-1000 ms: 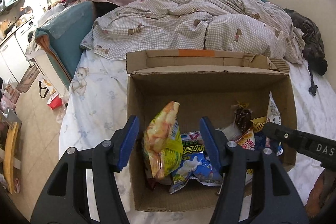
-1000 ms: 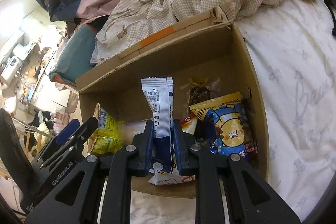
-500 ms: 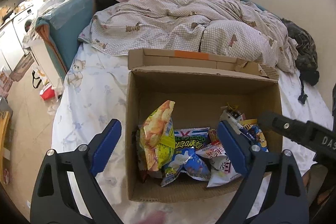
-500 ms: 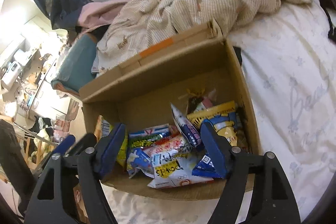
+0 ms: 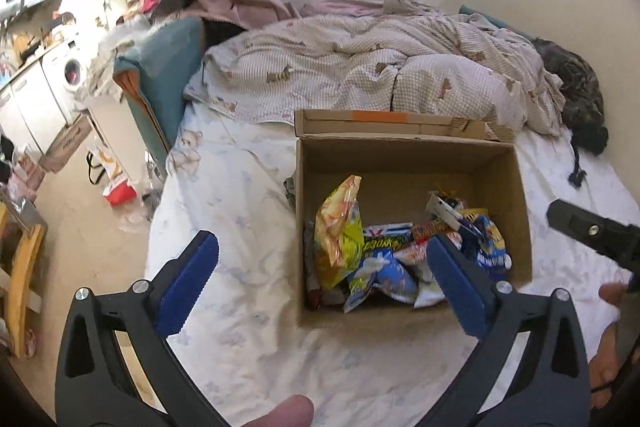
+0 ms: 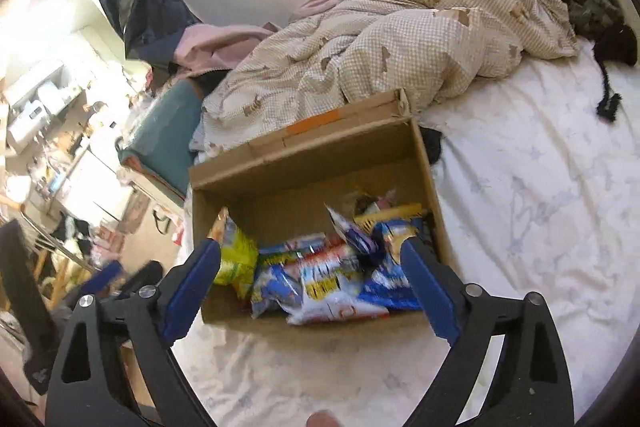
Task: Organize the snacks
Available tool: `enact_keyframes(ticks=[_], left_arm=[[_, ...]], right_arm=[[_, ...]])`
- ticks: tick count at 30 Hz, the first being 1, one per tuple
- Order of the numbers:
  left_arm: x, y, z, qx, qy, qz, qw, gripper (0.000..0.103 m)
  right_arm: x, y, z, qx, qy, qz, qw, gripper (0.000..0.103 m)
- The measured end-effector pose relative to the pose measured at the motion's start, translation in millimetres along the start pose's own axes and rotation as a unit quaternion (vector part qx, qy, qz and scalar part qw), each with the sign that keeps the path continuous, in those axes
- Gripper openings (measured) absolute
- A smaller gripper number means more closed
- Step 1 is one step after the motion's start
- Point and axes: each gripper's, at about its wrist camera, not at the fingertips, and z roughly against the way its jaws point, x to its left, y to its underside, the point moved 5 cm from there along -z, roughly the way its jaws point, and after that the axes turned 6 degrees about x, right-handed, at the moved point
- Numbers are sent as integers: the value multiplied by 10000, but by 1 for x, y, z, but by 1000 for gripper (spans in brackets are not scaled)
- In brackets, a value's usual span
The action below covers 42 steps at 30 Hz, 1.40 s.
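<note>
Opening wide, left gripper (image 5: 322, 283) and right gripper (image 6: 310, 287) fingers hold nothing above snack packets (image 6: 320, 275) in cardboard box (image 5: 408, 167), frame centre.

Matt brown corrugated cardboard is seen in the box (image 5: 408, 163), glossy crinkled plastic film in the snack packets (image 5: 384, 259) at its 6 o'clock side, and soft printed cloth on the bed (image 5: 240, 195).

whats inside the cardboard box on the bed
The cardboard box holds a loose heap of snack packets: a yellow bag leaning upright on its left side, blue and white packets in the middle. Whatever lies under the heap is covered.
</note>
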Motion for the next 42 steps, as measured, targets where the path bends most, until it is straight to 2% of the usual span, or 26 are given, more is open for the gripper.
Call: enact_keyframes(ticks=[5, 8, 12, 17, 21, 26, 28, 32, 37, 42], left_arm=[[7, 18, 14, 113, 93, -120, 9998, 103], [20, 27, 17, 231, 61, 79, 9997, 103], [29, 44, 20, 571, 394, 273, 9972, 103], [31, 62, 36, 597, 391, 247, 9971, 103], [30, 76, 49, 524, 295, 213, 9980, 103], [37, 93, 56, 491, 304, 540, 9969, 103], [40, 94, 60, 311, 213, 640, 9972, 103], [39, 87, 72, -348, 177, 501, 9980, 103], [37, 83, 70, -384, 247, 508, 9977, 103], [28, 83, 64, -339, 270, 367, 9984, 103]], right_arm=[[-3, 20, 15, 14, 103, -53, 9999, 95], [-3, 33, 21, 48, 147, -100, 9998, 95], [-2, 49, 28, 55, 212, -137, 9997, 102], [-2, 71, 32, 211, 257, -216, 9992, 103], [2, 87, 36, 238, 335, -191, 9990, 103], [9, 99, 41, 72, 481, -42, 9988, 103], [10, 98, 43, -129, 616, 43, 9980, 103], [15, 96, 45, -465, 924, 306, 9942, 103], [19, 94, 42, -571, 994, 383, 9927, 103], [35, 97, 36, -608, 1119, 792, 9887, 103]])
